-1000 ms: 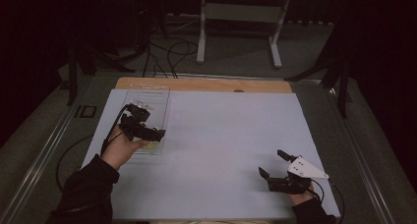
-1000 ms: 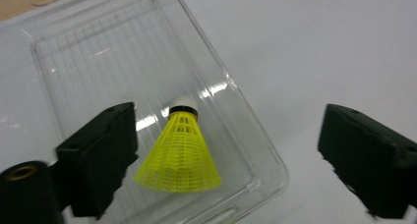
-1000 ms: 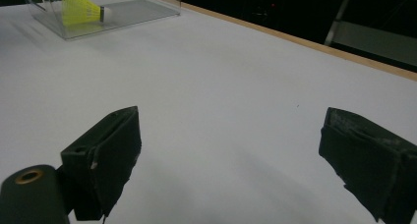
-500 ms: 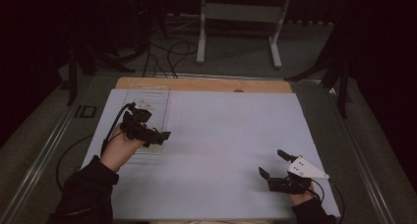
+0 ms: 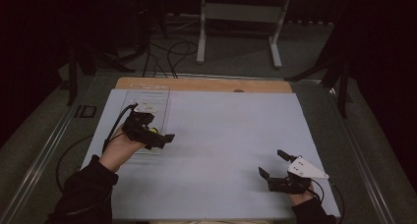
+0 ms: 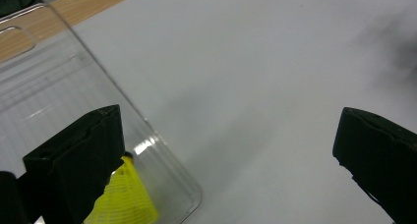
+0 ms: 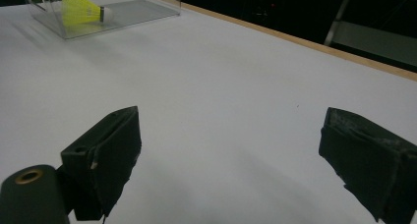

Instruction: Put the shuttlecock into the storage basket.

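Observation:
A yellow shuttlecock (image 5: pixel 154 130) lies in the near end of a clear plastic tray (image 5: pixel 147 94) at the table's left. My left gripper (image 5: pixel 162 139) hovers over that end, jaws pointing right. In the left gripper view the gripper (image 6: pixel 228 118) is open, its jaws have just been opening, and only white sheet lies between them; the shuttlecock (image 6: pixel 125 197) peeks out beside the left jaw inside the tray (image 6: pixel 59 76). My right gripper (image 5: pixel 273 163) rests open at the front right. In its own view the gripper (image 7: pixel 231 116) holds nothing, and the shuttlecock (image 7: pixel 78 9) and tray (image 7: pixel 133 10) are far off.
A white sheet (image 5: pixel 221 130) covers the table, with a wooden strip (image 5: pixel 206 85) along the far edge. Beyond it a white stand (image 5: pixel 236 17) and cables (image 5: pixel 167 52) sit on the dark floor. A metal rail (image 5: pixel 44 150) runs along the left side.
The left gripper has shifted slightly to the right over the tray's near end. The right gripper has not moved.

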`<state>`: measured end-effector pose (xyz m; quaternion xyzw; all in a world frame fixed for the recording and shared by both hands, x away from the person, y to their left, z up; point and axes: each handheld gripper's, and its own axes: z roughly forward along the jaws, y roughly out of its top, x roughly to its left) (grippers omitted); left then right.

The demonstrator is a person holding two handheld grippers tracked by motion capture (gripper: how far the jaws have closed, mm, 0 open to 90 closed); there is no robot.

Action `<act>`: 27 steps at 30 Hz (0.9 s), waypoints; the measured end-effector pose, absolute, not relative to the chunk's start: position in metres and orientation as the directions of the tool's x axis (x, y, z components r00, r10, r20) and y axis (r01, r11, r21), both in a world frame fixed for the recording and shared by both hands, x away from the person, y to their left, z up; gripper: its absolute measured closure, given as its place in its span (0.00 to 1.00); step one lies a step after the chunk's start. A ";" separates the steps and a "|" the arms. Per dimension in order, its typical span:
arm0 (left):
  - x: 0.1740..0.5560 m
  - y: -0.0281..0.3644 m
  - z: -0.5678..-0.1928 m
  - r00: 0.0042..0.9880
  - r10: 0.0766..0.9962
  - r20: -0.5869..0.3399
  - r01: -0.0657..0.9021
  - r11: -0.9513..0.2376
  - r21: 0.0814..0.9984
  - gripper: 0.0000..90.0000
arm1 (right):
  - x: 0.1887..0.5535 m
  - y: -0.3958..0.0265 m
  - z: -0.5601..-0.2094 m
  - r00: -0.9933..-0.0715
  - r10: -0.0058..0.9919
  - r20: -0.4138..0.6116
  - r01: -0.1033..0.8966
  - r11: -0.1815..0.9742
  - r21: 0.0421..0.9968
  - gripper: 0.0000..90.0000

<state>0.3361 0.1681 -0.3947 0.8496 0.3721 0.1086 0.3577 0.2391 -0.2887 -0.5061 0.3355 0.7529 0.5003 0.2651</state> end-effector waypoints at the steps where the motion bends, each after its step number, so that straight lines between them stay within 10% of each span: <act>1: 0.335 0.167 -0.394 0.706 0.705 -0.071 0.543 -0.474 0.694 0.00 | 0.239 -0.289 -0.506 -0.634 0.771 -0.064 0.239 0.274 0.931 0.10; 27: 0.297 0.141 -0.428 0.812 0.572 -0.114 0.449 -0.488 0.748 0.00 | 0.237 -0.289 -0.505 -0.632 0.772 -0.066 0.238 0.275 0.932 0.10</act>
